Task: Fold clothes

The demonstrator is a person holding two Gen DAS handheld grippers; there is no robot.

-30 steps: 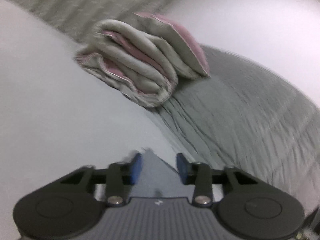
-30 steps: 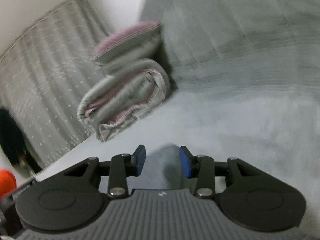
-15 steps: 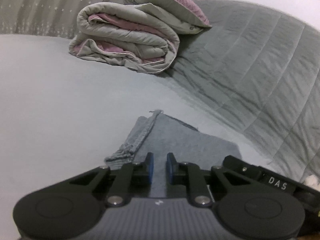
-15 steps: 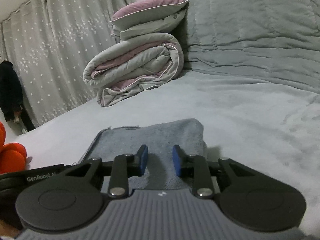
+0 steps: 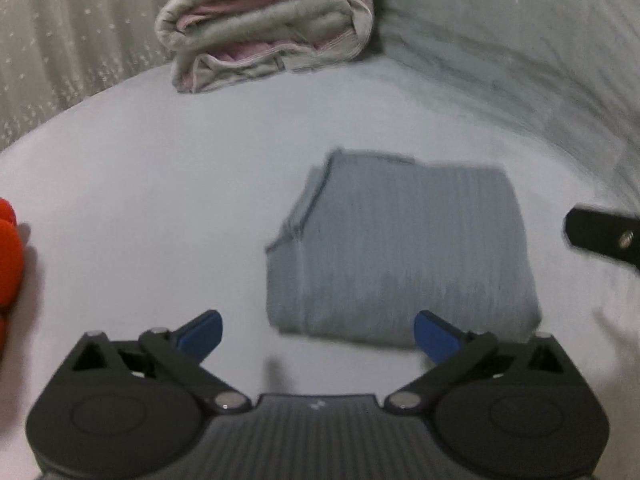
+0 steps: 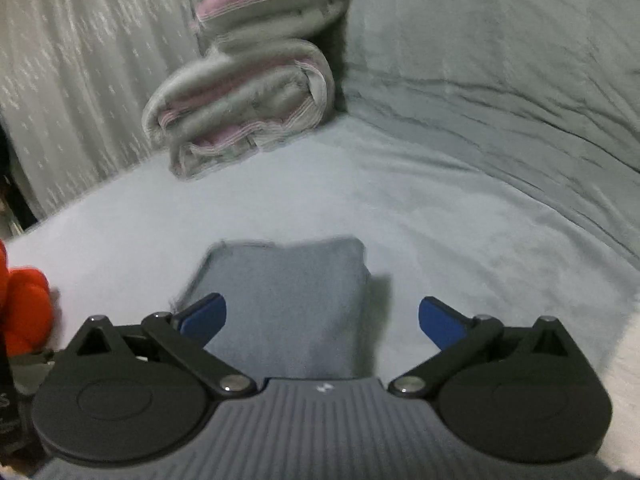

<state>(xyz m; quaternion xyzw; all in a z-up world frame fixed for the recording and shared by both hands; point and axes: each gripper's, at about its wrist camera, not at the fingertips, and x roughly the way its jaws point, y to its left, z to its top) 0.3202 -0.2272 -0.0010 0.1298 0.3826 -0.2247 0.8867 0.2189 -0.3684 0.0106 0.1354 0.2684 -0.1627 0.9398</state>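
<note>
At the far left edge of the bed, an orange plush object (image 5: 9,256) sits on the pale sheet (image 5: 160,208), well apart from the work. Farther back, left of centre, a rolled grey-and-pink duvet (image 5: 268,28) lies against the dotted curtain (image 5: 60,40), with a pink-topped pillow (image 6: 272,4) stacked on it in the right wrist view.

The left gripper (image 5: 316,332) hovers over bare sheet, its blue-padded jaws spread wide and holding nothing. Just beyond it and a little to its right lies the task's garment, a grey-blue folded cloth (image 5: 400,248), flat on the sheet in a compact rectangle with layered edges showing along its left side.

The right gripper (image 6: 322,318) is likewise spread and empty, poised above the near part of the same cloth. At the far right rises the quilted grey headboard (image 6: 500,40).

The fold on this piece looks finished, both grippers released and clear of it. The next move likely calls for setting the bundle aside or fetching another garment; none is visible here.
</note>
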